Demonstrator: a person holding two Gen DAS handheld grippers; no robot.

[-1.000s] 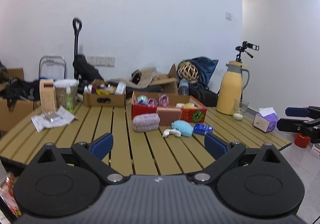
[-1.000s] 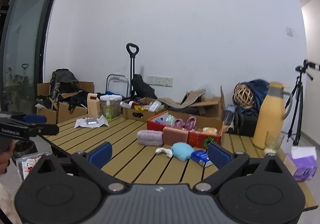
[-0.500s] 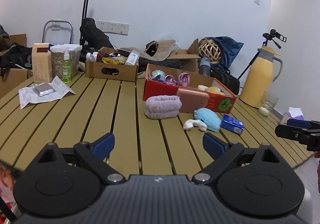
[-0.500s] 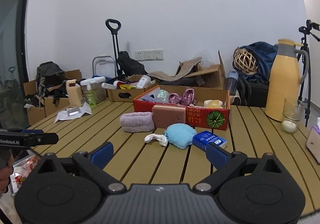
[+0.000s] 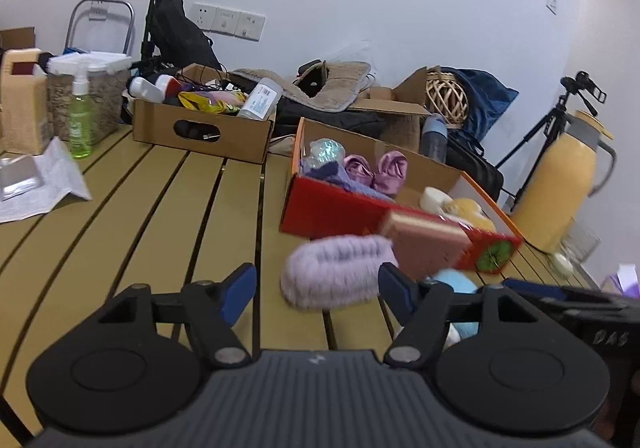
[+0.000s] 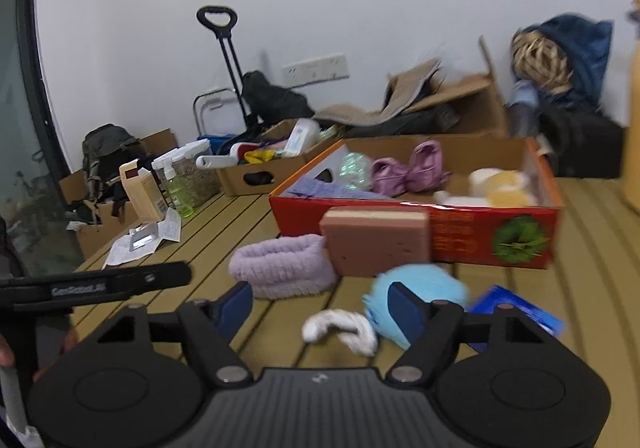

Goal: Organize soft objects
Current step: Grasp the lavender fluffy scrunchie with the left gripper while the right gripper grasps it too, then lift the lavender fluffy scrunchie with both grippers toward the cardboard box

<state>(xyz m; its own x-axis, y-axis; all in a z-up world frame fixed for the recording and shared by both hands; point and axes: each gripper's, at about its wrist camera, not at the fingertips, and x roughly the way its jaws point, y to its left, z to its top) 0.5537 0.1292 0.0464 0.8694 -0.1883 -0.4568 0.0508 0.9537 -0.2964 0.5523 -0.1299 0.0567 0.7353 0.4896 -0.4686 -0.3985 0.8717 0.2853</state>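
Ahead of left hand-held gripper (image 5: 318, 290), lilac band (image 5: 340, 274) on counter (image 5: 160, 216); jaws just narrowing, empty. Right hand-held gripper (image 6: 320, 306), likewise narrowing, empty, faces blue puff (image 6: 420, 288); both likely bound for red box (image 6: 440, 236).

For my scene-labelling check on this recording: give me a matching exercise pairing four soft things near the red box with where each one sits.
Things:
1. purple fluffy roll
2. pink sponge block
3. pink baby shoes
4. light blue puff

Places:
A. inside the red box
B. on the table, left of the sponge block
C. upright against the box's front wall
D. on the table in front of the box, beside a white cord

Pairs: 1-B, 2-C, 3-A, 4-D
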